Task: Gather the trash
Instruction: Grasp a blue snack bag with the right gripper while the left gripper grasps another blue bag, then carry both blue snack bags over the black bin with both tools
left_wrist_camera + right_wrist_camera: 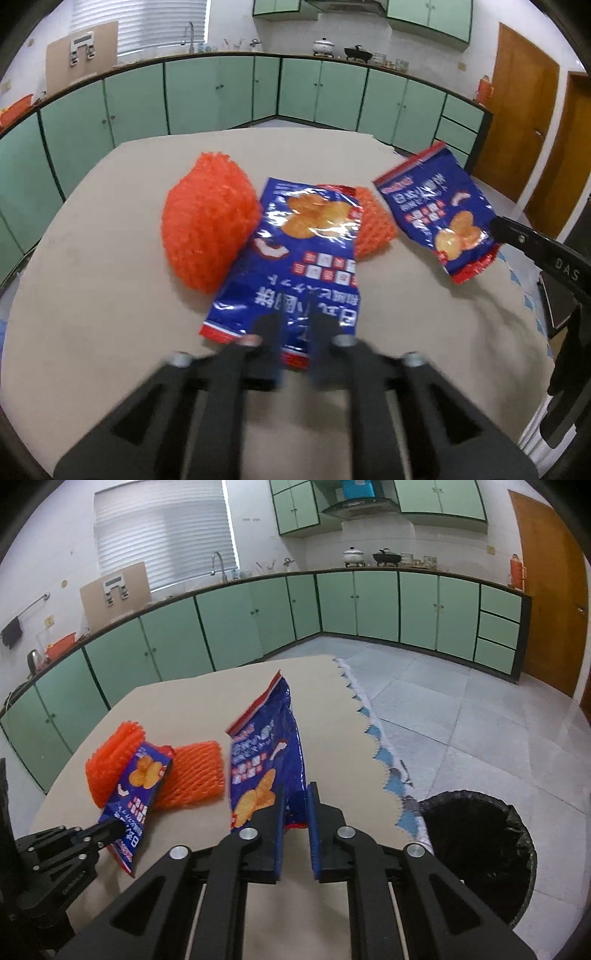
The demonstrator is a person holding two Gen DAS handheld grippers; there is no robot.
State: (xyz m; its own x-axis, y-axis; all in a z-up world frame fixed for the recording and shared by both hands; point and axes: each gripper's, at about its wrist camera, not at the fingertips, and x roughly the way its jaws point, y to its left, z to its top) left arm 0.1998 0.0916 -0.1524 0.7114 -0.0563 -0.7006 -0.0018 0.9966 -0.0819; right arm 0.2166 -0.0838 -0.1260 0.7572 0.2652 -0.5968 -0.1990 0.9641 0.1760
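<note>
Two blue snack bags and two orange foam nets are on a beige table [92,295]. One bag [295,258] lies flat over the nets [207,225]. Its near end sits between the fingers of my left gripper [295,325], which still show a gap and do not pinch it. From the right wrist view the same bag [138,786] and left gripper [110,827] are at lower left. My right gripper [296,805] is shut on the bottom edge of the second bag [266,760], held upright off the table. The left wrist view shows that bag [439,210] lifted at right.
A black-lined trash bin [480,849] stands on the tiled floor just right of the table's scalloped edge. The smaller orange net [195,771] lies left of the lifted bag. Green kitchen cabinets run along the far walls, and a wooden door is at the right.
</note>
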